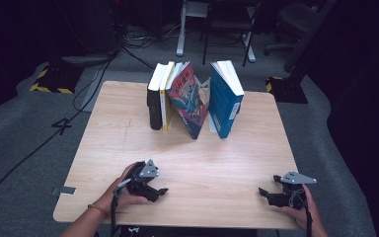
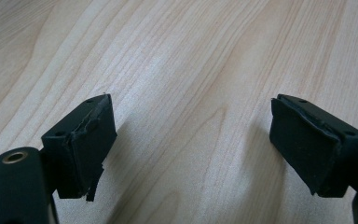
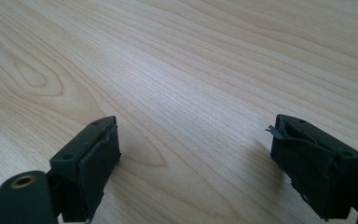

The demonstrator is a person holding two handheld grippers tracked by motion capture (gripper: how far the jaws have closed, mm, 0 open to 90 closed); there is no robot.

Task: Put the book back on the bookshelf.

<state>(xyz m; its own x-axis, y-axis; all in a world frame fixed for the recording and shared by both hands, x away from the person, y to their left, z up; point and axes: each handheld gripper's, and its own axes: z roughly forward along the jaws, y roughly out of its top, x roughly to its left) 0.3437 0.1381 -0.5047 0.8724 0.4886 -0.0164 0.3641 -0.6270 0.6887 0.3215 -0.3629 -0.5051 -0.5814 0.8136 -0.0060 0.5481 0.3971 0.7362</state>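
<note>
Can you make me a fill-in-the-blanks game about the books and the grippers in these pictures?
1. The books stand in a row on the far part of the wooden ____.
2. The leaning book with the red cover stands between the yellow book and the ____ book.
3. The left gripper and the right gripper both have their jaws ____, with nothing between them.
4. The book at the left end of the row has a ____ cover.

Missing words: table; blue; open; black

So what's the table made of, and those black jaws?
The table looks like pale wood or a wood-look laminate: grain lines and knots show, with a soft sheen. The jaws of the left gripper seem hard black plastic faced with matte rubbery pads, frayed at their edges.
</note>
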